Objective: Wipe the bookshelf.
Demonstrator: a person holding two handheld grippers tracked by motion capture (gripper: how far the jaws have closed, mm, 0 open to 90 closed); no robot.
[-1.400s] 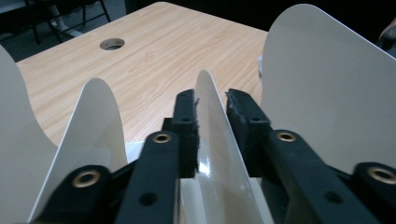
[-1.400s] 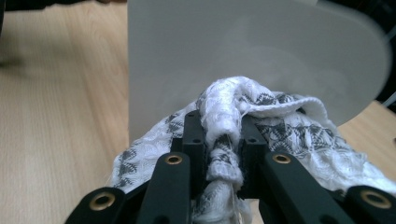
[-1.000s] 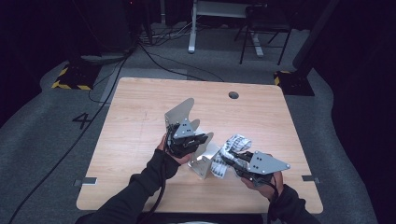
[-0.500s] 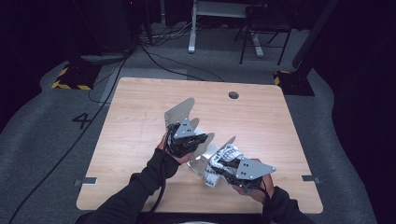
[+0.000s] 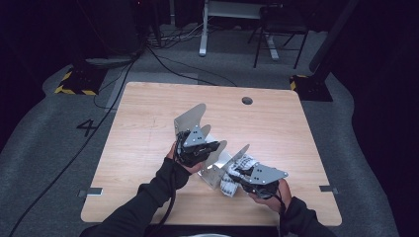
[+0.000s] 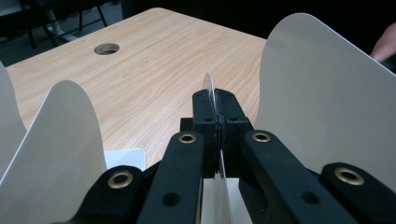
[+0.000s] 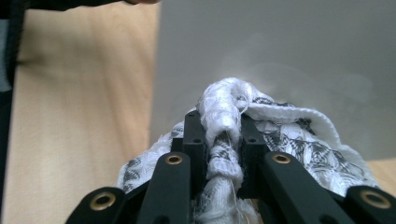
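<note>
Bunching between the right tongs (image 7: pixel 223 140), the cloth (image 7: pixel 280 135) is pinched; left tongs (image 6: pixel 215 135) clamp a metal sheet (image 6: pixel 327 107).

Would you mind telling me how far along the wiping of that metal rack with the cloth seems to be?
Done: the left gripper is shut on a thin fin of the metal rack, steadying it, and the right gripper is shut on the bunched patterned cloth. In hand: the cloth sits right against a grey plate of the rack. Left: probably the wiping itself; how much is already wiped cannot be told.
</note>
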